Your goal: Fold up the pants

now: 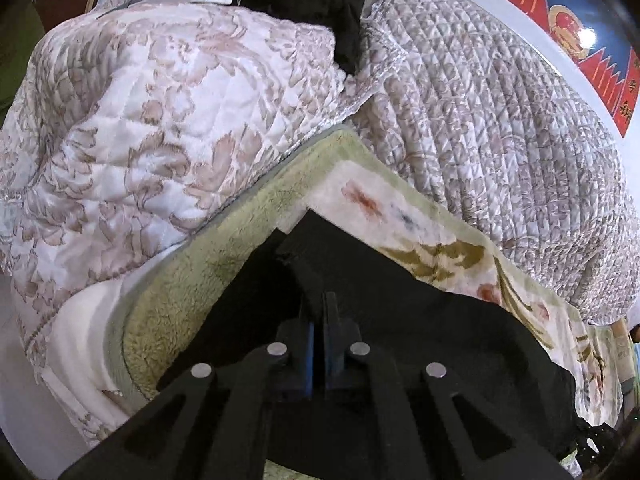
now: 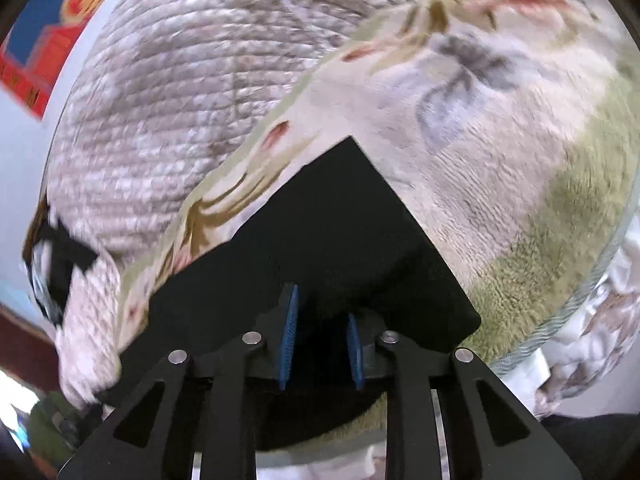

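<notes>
Left wrist: left gripper (image 1: pixel 319 300) clenched, blue pads together, pinching black pants (image 1: pixel 420 320) fabric. Pants lie flat on the floral fleece blanket (image 1: pixel 248 224) on the bed, near its quilt-side edge; quilted cover (image 1: pixel 160 100) bunched just beside.

Right wrist: right gripper (image 2: pixel 322 312) partly parted, pads straddling a fold of the pants (image 2: pixel 340 216) but not pressing it. Pants corner points up-frame on the blanket (image 2: pixel 500 140).
</notes>
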